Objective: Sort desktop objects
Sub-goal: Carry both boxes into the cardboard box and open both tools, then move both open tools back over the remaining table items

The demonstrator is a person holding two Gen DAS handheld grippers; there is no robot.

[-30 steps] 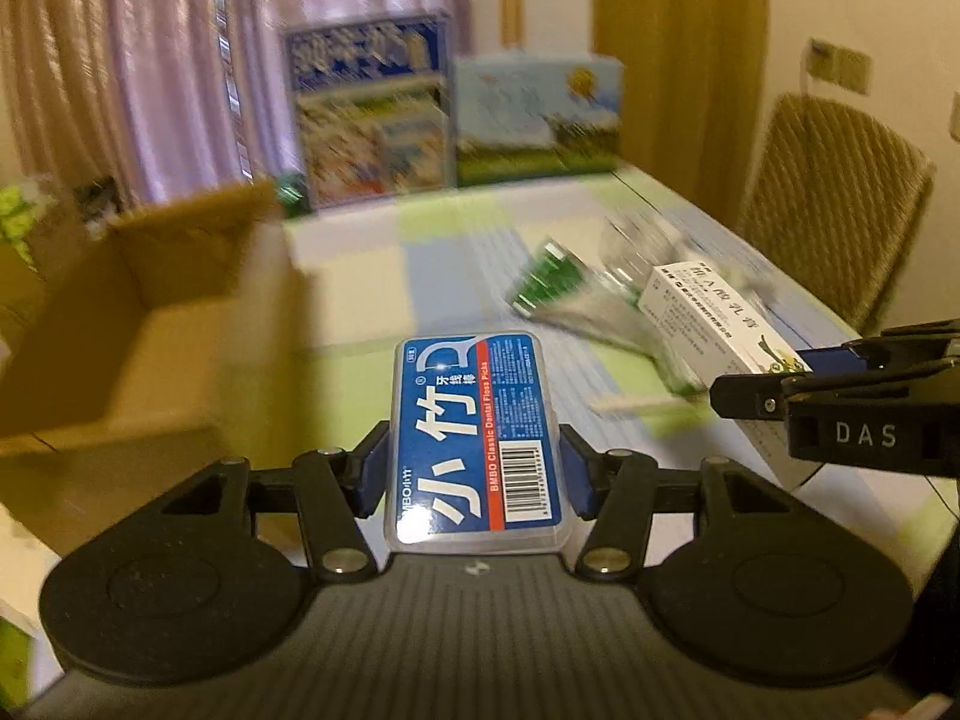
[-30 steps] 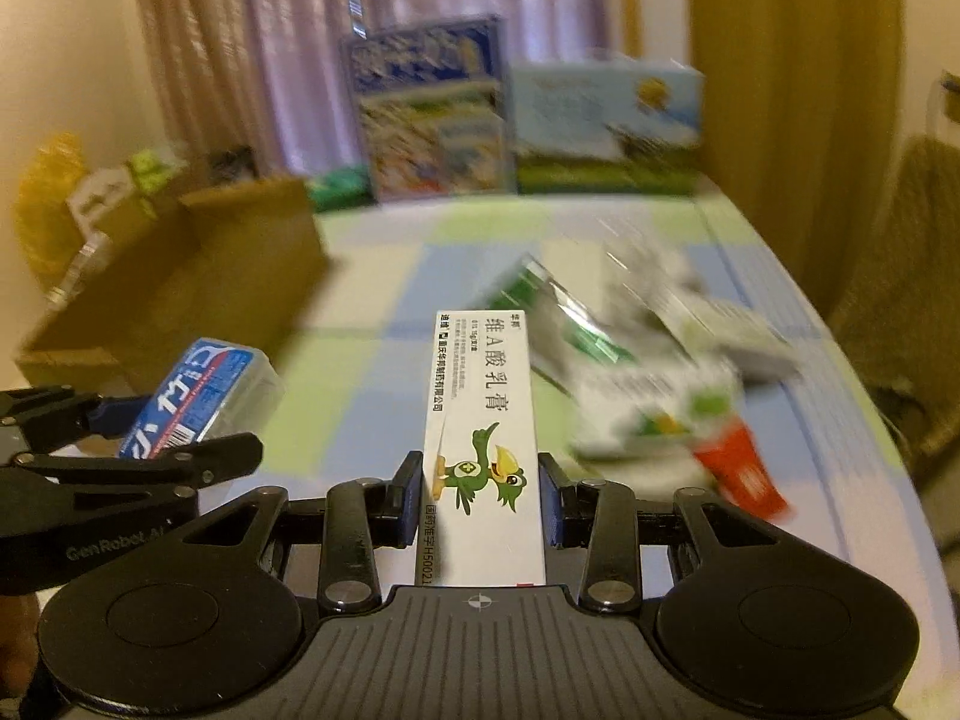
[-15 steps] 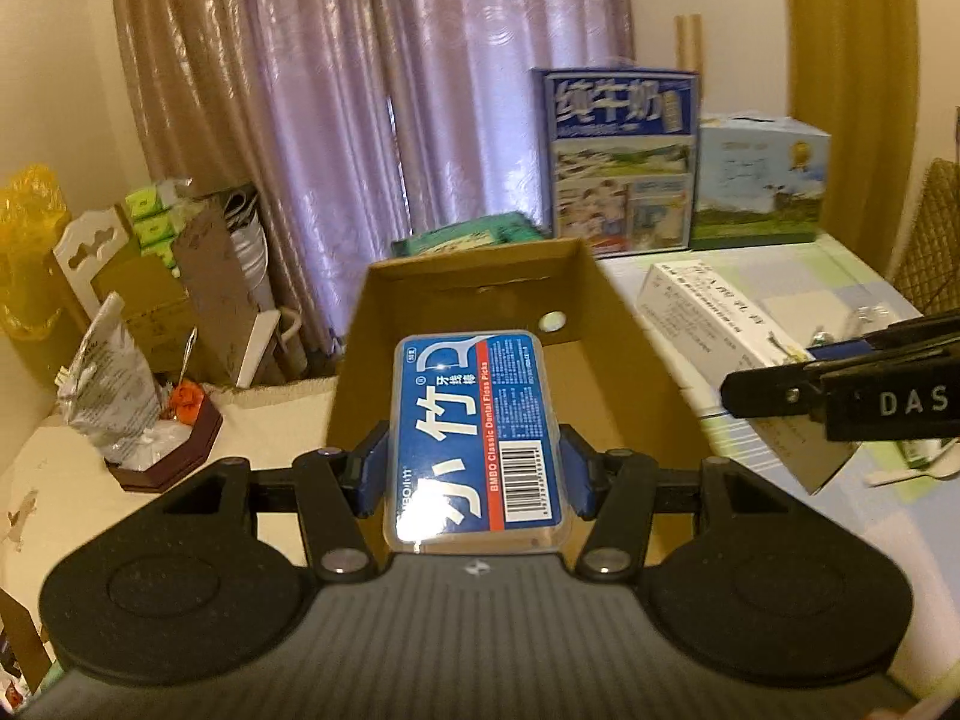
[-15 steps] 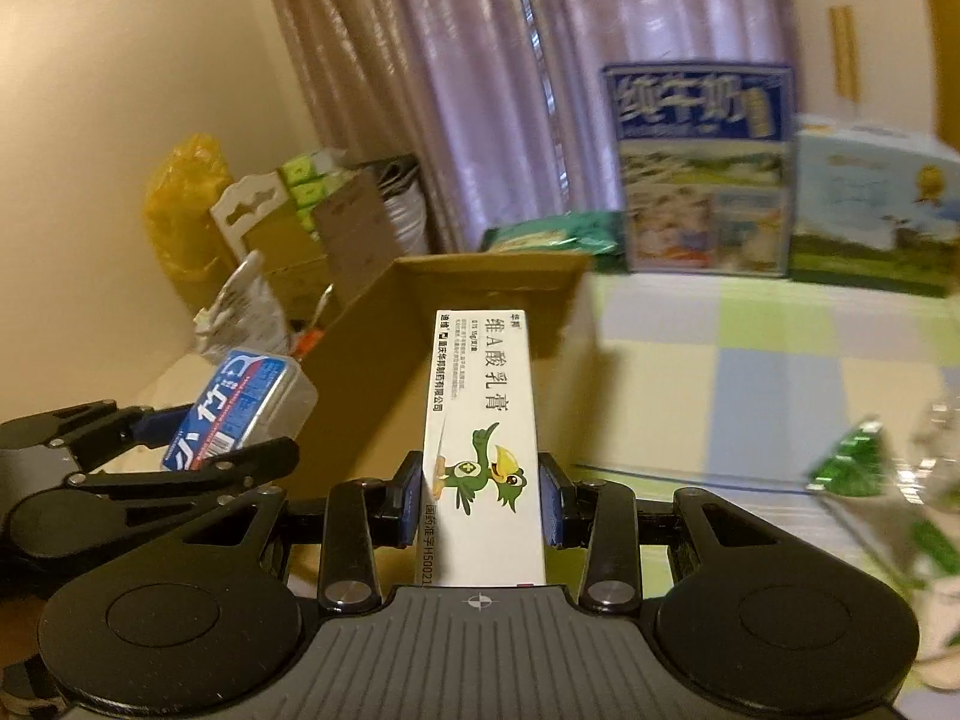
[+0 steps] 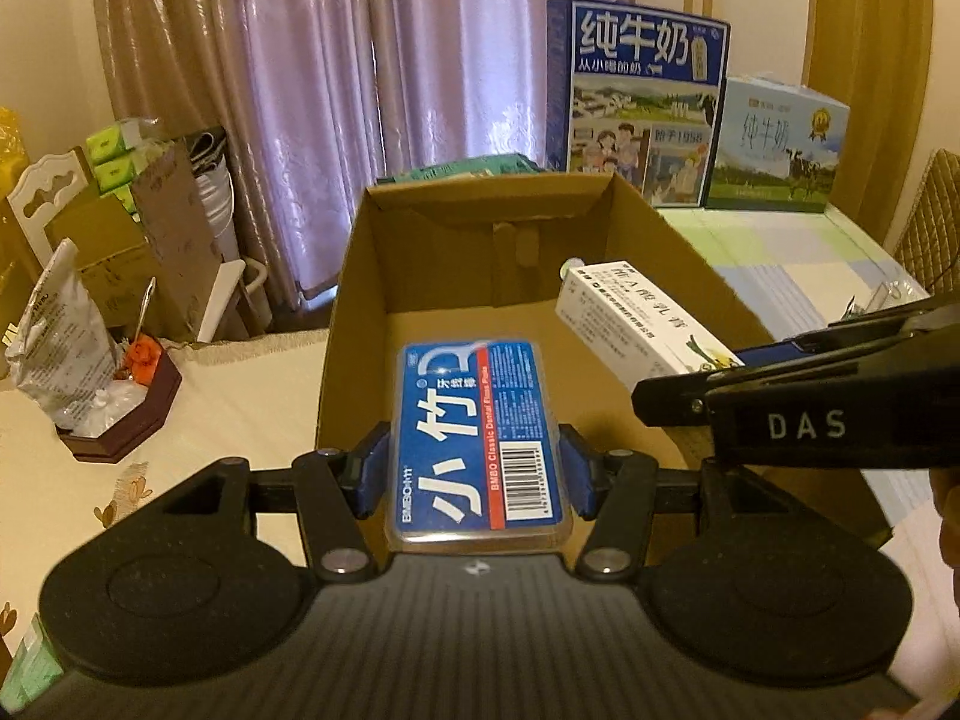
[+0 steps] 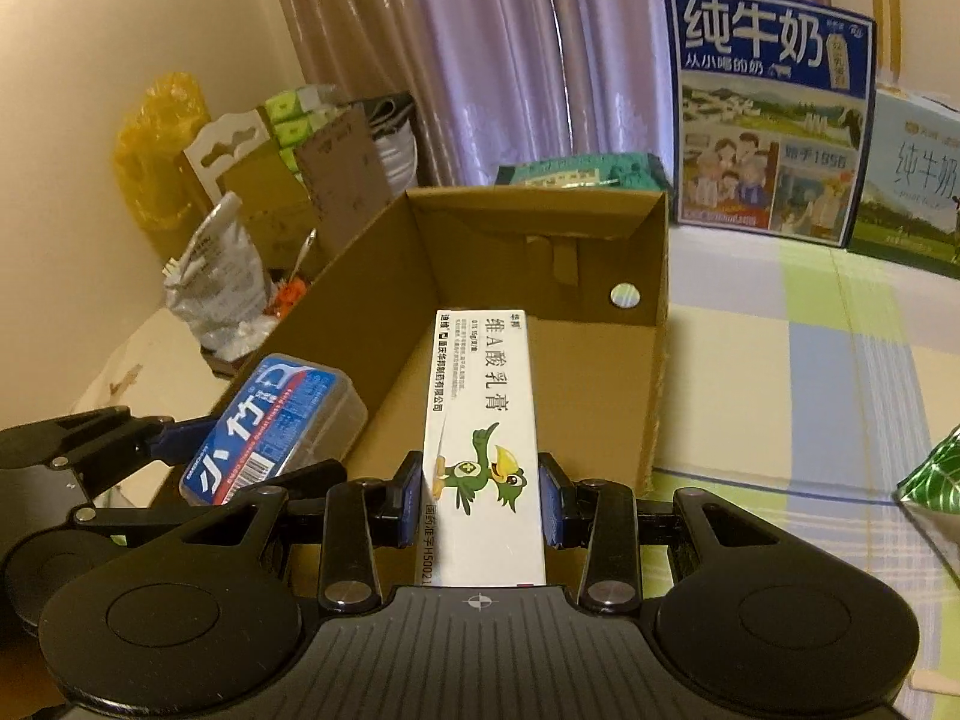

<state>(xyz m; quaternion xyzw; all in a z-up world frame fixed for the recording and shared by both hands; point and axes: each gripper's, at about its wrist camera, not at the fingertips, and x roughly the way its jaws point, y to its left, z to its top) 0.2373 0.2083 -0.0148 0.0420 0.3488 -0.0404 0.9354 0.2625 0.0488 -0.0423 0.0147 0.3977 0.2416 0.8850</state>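
Lengthwise along the fingers, dental floss pick case (image 5: 477, 441) clamped in left gripper (image 5: 477, 468), ointment carton (image 6: 483, 450) likewise pinched by right gripper (image 6: 483, 501), both over open cardboard box (image 5: 672, 240).

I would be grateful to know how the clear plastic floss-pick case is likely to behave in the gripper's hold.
The floss-pick case looks rigid, so the left gripper probably won't deform it. Its glossy plastic sides may slip. It seems light, and flat enough not to roll.

The right gripper (image 6: 483, 498) clamps a white ointment box (image 6: 483, 420) between its jaws, pointing ahead into the open cardboard box (image 6: 654, 360).
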